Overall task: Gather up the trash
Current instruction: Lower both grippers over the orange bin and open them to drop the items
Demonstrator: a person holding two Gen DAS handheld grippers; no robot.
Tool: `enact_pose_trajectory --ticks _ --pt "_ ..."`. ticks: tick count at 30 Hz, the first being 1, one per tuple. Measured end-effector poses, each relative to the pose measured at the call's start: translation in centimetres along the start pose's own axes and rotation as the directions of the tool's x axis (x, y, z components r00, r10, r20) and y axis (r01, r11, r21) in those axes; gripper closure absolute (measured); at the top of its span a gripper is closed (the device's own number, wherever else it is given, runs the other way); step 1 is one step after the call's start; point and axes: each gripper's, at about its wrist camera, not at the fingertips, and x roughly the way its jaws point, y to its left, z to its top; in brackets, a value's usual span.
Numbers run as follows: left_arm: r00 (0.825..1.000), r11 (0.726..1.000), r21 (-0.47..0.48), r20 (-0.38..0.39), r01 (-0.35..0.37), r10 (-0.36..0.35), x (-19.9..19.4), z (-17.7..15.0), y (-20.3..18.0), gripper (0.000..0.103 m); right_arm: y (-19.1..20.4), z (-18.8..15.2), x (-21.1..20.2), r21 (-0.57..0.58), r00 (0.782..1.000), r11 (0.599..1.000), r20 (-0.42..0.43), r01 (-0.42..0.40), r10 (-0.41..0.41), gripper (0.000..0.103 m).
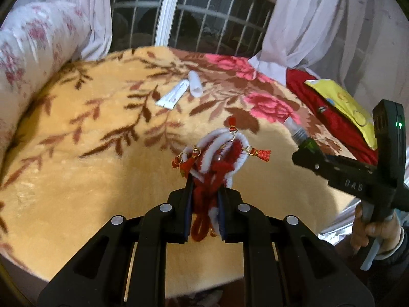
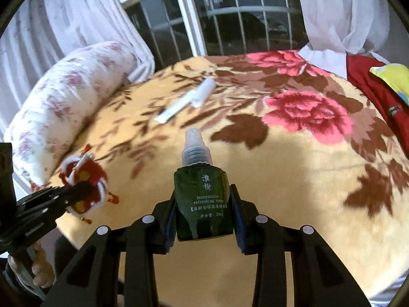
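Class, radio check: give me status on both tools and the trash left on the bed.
Left tool shut on ornament. Right tool shut on bottle. Tube and cap on blanket, nothing blocking them.

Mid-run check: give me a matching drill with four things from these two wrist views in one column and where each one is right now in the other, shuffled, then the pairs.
Things
1. green toner bottle
2. red and white pipe-cleaner ornament
3. white tube
4. yellow pouch

Places
A. lying on the floral blanket, far side
B. clamped in the left gripper
C. resting on the red cloth
D. clamped in the right gripper

Pairs: 1-D, 2-B, 3-A, 4-C
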Motion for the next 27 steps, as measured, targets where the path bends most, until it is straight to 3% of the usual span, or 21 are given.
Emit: enact_pose_trajectory --ticks 8,12,18,27 --pt "0.999 0.999 0.040 0.047 0.021 -0.023 -6.6 -3.4 -1.6 0.088 3.6 -4.5 -6.6 -0.042 0.994 0.998 0.093 -0.054 0.058 0.067" --pt "0.999 0.996 0.085 0.041 0.015 -0.018 -8.9 -6.5 -2.6 0.088 4.7 -7.3 -9.1 -0.040 0.991 0.995 0.101 -0.087 0.091 0.067" --pt "0.999 0.993 0.119 -0.042 0.020 -0.015 -9.5 -11.5 -3.5 0.088 6.4 -13.2 -10.4 -0.036 0.993 0.993 0.029 -0.116 0.117 0.067" --pt "0.981 0.991 0.129 -0.191 0.036 -0.011 -6.9 -15.9 -3.4 0.088 6.4 -19.0 -7.6 0.031 0.984 0.992 -0.125 -0.125 0.128 0.067"
